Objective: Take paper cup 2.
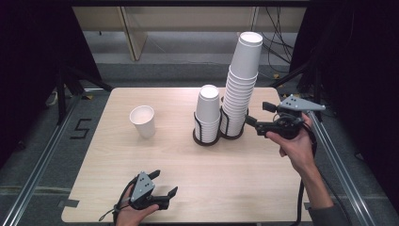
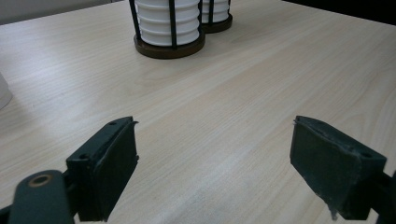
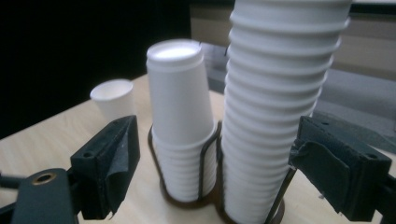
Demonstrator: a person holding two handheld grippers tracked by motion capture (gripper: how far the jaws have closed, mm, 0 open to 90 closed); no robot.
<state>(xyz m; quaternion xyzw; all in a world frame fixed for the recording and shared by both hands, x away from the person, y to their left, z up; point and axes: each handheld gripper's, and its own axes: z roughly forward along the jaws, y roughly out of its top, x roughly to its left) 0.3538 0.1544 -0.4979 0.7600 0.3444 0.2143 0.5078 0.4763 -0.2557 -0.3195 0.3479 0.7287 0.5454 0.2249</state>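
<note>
A black "5" (image 1: pixel 81 128) is marked on the floor (image 1: pixel 37 141) left of the table (image 1: pixel 117 155)

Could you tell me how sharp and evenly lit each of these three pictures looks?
High view: table evenly lit and fairly sharp, surroundings dark. Left gripper view: wood grain crisp, the left tongs open and slightly soft. Right gripper view: tall cup stack soft and bright, background black at left.
</note>
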